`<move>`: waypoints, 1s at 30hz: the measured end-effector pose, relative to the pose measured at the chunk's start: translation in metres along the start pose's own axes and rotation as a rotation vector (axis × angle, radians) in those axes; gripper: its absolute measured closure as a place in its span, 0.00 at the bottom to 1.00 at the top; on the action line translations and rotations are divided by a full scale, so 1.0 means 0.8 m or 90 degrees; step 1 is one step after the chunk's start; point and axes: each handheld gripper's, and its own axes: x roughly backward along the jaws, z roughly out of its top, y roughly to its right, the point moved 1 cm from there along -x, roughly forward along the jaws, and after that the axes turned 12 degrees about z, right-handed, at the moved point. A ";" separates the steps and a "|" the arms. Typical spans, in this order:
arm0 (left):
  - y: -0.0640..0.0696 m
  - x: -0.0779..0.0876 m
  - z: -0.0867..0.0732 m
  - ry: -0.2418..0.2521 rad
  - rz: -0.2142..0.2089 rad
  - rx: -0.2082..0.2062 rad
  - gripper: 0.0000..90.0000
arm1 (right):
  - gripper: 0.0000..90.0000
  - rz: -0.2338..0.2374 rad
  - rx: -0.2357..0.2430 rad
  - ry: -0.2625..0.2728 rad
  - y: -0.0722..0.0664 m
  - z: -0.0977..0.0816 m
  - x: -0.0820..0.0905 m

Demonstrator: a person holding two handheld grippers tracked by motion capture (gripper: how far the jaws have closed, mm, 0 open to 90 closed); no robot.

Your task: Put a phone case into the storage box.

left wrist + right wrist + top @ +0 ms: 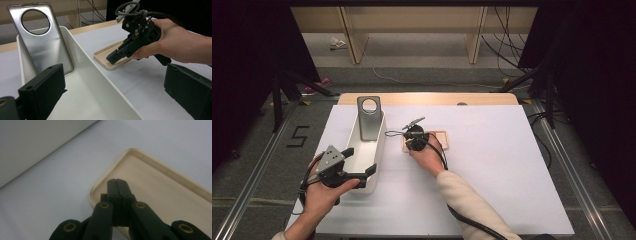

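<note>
**Closed gripper sits in the cream case**

Our right gripper [117, 181], jaws shut and empty, dips into the cream phone case [160, 195] lying flat on the worktop [492, 165], long axis running rightward. Our left gripper [357, 162], open, straddles the white bin [379, 150].

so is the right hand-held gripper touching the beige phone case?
Touching. Left gripper view: the right hand-held gripper has its shut jaw tips resting inside the beige phone case, no gap showing. The right gripper view agrees.

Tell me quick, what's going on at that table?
Right gripper shut, tips down in the flat beige phone case. Left gripper open at the white bin, silver case leaning inside. Nothing in the way.
</note>
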 end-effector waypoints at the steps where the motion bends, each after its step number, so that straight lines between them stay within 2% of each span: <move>1: 0.000 0.000 0.000 0.000 0.000 0.000 0.03 | 1.00 0.000 0.001 -0.003 -0.001 0.000 -0.001; 21: -0.001 -0.001 -0.001 -0.001 0.000 0.000 0.04 | 1.00 0.009 -0.003 -0.047 -0.006 0.005 0.001; 30: 0.000 0.000 0.000 -0.001 0.000 -0.001 0.04 | 1.00 0.013 0.021 -0.084 -0.013 -0.002 0.010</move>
